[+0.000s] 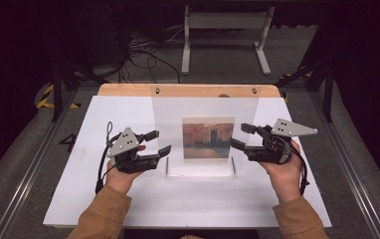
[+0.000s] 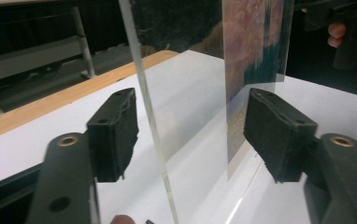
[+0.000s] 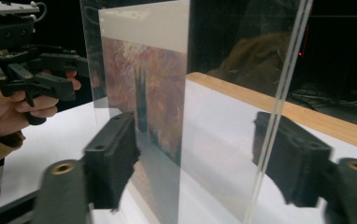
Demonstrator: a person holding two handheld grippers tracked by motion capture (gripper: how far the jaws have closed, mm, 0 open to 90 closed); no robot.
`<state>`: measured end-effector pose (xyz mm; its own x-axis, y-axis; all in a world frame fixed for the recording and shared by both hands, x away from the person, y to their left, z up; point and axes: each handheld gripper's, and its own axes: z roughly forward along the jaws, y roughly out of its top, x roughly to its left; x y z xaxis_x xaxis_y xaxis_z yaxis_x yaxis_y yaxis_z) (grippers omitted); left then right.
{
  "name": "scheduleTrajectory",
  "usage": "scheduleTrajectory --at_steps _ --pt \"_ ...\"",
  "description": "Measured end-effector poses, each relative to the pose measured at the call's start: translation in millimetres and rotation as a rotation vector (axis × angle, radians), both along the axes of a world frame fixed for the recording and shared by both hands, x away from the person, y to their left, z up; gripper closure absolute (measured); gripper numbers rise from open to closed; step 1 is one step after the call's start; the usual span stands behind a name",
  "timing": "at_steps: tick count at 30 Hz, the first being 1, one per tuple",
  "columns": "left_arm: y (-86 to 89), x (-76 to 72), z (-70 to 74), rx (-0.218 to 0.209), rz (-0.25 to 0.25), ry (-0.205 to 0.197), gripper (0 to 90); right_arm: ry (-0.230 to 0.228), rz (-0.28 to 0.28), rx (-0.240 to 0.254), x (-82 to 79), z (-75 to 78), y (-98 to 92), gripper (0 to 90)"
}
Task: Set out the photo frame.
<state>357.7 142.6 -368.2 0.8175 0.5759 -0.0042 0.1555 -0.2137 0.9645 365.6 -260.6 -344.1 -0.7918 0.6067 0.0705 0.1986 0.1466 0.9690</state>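
Item: clear upright acrylic picture stand (image 1: 205, 107), two sheets face to face, holding a printed picture of a reddish sunset over a dark building (image 1: 208, 138); it stands mid-table on the white board (image 1: 78, 199), with the pale wooden strip (image 1: 128, 89) just behind it. Long axis of the stand: across the table, from one gripper to the other, panel faces turned toward the person and away. Left gripper (image 1: 159, 142): just beside the stand's left edge, pointing inward at it. In the left gripper view (image 2: 186, 135) that edge rises between the two black pads, touching neither; jaws parted, nothing held. Right gripper (image 1: 241, 136): just beside the stand's right edge, mirror position. In the right gripper view (image 3: 195, 154) the double edge of the acrylic stands between the pads with a gap on each side; jaws parted, nothing held. Both grippers equally near, one to each end of the stand. Judgement: any renewed hold calls for closing across the panel's thickness; pushing in along its length would tip or slide it.
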Motion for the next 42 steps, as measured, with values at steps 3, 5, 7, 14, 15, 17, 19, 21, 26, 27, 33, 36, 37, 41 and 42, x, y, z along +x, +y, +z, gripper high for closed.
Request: scheduleTrajectory --at_steps 3,5,7,14,15,17,19,21,26,27,33,36,37,41,42 --pt "6.8 -6.2 3.9 0.003 0.01 0.011 28.4 0.0 -0.01 -0.04 -8.9 3.8 -0.6 21.0" --pt "8.9 -9.1 5.2 0.013 0.013 0.017 27.0 -0.007 -0.014 -0.054 -12.4 5.3 -1.6 20.4" --pt "12.9 -13.8 6.8 0.035 0.015 0.019 24.4 -0.018 -0.025 -0.082 -19.8 8.9 -4.9 18.8" --pt "30.9 -30.1 8.8 0.09 0.042 0.036 18.0 -0.032 -0.027 -0.102 -39.3 17.5 -24.7 16.7" --pt "34.1 -32.5 8.7 0.093 0.045 0.043 17.5 -0.032 -0.024 -0.101 -41.3 17.7 -27.5 16.4" --pt "41.4 -36.7 5.9 0.095 0.057 0.048 17.0 -0.032 -0.026 -0.102 -43.2 17.7 -30.1 16.3" --pt "47.8 -39.4 1.9 0.095 0.068 0.061 16.4 -0.025 -0.031 -0.112 -46.5 16.1 -35.7 16.2" --pt "52.4 -41.2 -2.2 0.093 0.075 0.072 15.2 -0.019 -0.04 -0.116 -48.5 13.0 -40.4 16.0" --pt "64.5 -42.7 -14.1 0.087 0.077 0.088 12.0 0.01 -0.065 -0.129 -51.1 1.5 -54.1 14.4" --pt "68.5 -42.5 -18.4 0.082 0.079 0.1 11.2 0.018 -0.068 -0.131 -51.4 -0.9 -56.2 13.8" --pt "80.4 -41.3 -31.2 0.071 0.087 0.112 8.6 0.044 -0.092 -0.123 -51.9 -15.5 -69.2 11.9" --pt "86.1 -39.7 -37.8 0.09 0.091 0.098 7.9 0.053 -0.093 -0.081 -50.7 -25.0 -76.7 9.6" --pt "87.5 -39.5 -40.1 0.093 0.092 0.093 7.5 0.054 -0.09 -0.053 -50.1 -30.5 -80.3 9.4" --pt "89.5 -38.2 -48.3 0.089 0.088 0.096 7.1 0.055 -0.099 -0.052 -48.7 -42.1 -86.4 9.3" --pt "89.6 -36.7 -51.0 0.091 0.091 0.101 7.0 0.056 -0.102 -0.054 -48.5 -43.9 -87.2 9.3"
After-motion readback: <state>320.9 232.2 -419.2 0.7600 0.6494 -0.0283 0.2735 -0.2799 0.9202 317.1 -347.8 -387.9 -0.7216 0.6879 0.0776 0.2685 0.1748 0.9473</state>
